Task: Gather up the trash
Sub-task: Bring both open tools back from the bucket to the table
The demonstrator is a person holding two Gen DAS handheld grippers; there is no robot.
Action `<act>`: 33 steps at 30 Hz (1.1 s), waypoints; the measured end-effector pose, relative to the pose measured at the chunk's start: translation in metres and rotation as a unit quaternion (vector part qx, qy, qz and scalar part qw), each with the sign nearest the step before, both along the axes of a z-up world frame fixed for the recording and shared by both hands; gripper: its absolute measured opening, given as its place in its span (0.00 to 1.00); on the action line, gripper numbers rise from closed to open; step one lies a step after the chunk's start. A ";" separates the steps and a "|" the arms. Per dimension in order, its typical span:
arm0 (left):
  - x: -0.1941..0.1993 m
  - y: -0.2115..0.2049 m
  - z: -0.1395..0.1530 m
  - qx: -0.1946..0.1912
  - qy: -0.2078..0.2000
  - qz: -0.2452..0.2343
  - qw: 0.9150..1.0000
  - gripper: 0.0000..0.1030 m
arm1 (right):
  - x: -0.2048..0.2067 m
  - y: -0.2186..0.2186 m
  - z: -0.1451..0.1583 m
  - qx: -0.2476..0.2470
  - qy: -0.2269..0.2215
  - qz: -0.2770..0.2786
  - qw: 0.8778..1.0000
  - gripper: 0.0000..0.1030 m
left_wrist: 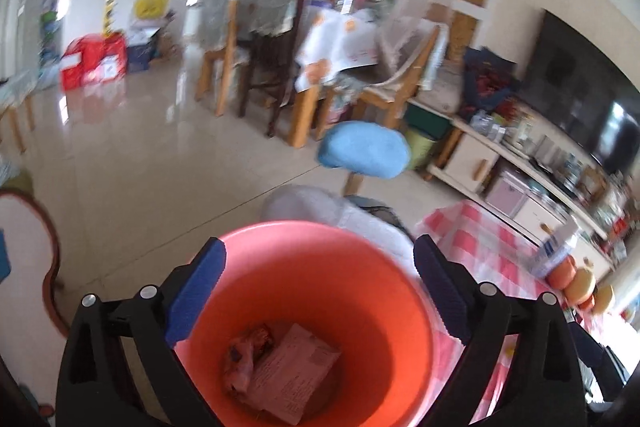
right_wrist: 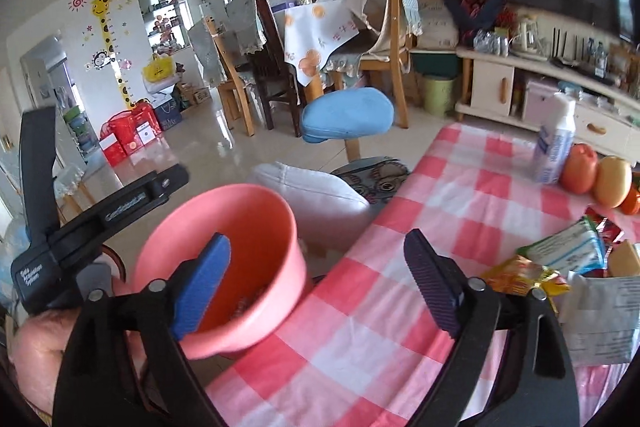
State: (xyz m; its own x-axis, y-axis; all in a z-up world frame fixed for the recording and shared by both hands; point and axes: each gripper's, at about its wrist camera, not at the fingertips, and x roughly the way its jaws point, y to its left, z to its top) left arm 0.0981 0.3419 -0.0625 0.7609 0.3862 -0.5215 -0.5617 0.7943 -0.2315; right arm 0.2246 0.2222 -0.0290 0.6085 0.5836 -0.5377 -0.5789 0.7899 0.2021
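Note:
A salmon-pink bucket point(left_wrist: 360, 287) fills the lower middle of the left wrist view. On its bottom lie a crumpled wrapper point(left_wrist: 244, 351) and a printed paper point(left_wrist: 296, 375). My left gripper point(left_wrist: 320, 287) hangs open over the bucket's mouth, with nothing between its pads. In the right wrist view the bucket point(right_wrist: 256, 211) stands at the left edge of the checked table point(right_wrist: 400, 227). My right gripper point(right_wrist: 320, 283) is open and empty beside it. Near its right finger lie a yellow wrapper point(right_wrist: 524, 277), a green-white packet point(right_wrist: 568, 247) and a grey pouch point(right_wrist: 600, 315). A hand point(right_wrist: 36, 347) holds the left gripper's black body point(right_wrist: 92, 215).
A white spray bottle point(right_wrist: 554, 143) and some fruit point(right_wrist: 612, 181) stand at the table's far right. Beyond the table's edge are a white cushion point(right_wrist: 312, 195), a blue stool point(right_wrist: 348, 115), dining chairs point(right_wrist: 276, 67) and a low TV cabinet point(right_wrist: 492, 87).

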 end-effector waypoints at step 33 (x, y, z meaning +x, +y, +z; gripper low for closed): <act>0.044 -0.121 -0.001 0.000 -0.001 -0.191 0.982 0.91 | -0.047 -0.133 -0.037 -0.031 -0.015 -0.113 0.993 0.92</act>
